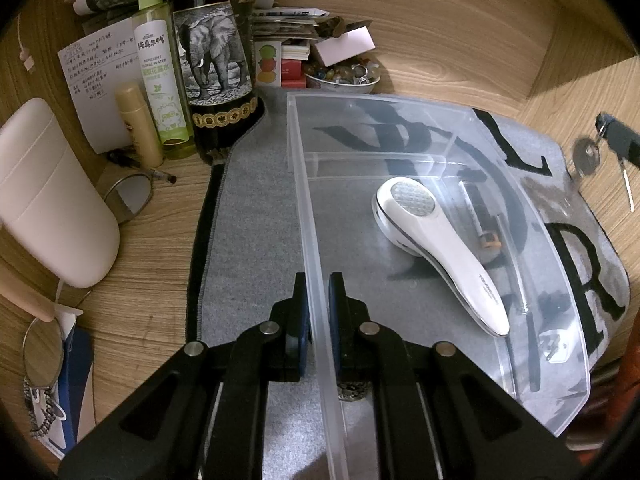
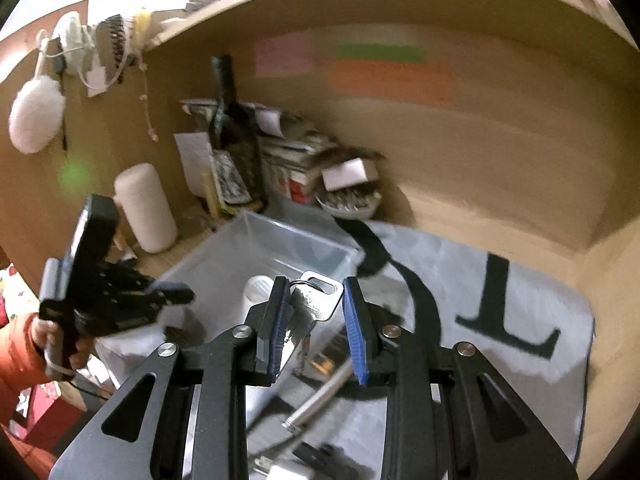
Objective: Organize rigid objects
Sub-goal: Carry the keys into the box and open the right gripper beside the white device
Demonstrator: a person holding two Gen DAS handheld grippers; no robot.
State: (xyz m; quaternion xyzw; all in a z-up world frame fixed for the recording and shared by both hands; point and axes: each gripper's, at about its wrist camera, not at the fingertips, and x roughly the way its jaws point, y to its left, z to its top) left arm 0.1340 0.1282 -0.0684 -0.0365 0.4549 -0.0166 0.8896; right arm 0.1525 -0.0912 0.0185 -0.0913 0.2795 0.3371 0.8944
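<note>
The right gripper [image 2: 314, 312], jaws part open, carries a bunch of keys [image 2: 316, 300] raised above the clear plastic bin [image 1: 520, 220], while the left gripper [image 1: 318, 320] is clamped tight on the bin's near wall. Inside, ahead and right of those pads, a white handheld device [image 1: 436, 240] already lies. A metal tube [image 2: 320, 400] and a plug [image 2: 266, 466] on the grey mat [image 1: 256, 200] appear still unsorted.

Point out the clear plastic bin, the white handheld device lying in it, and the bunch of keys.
clear plastic bin [image 1: 316, 280], left wrist view, near wall.
white handheld device [image 1: 448, 248], left wrist view, handle.
bunch of keys [image 2: 318, 300], right wrist view, silver key's head.
</note>
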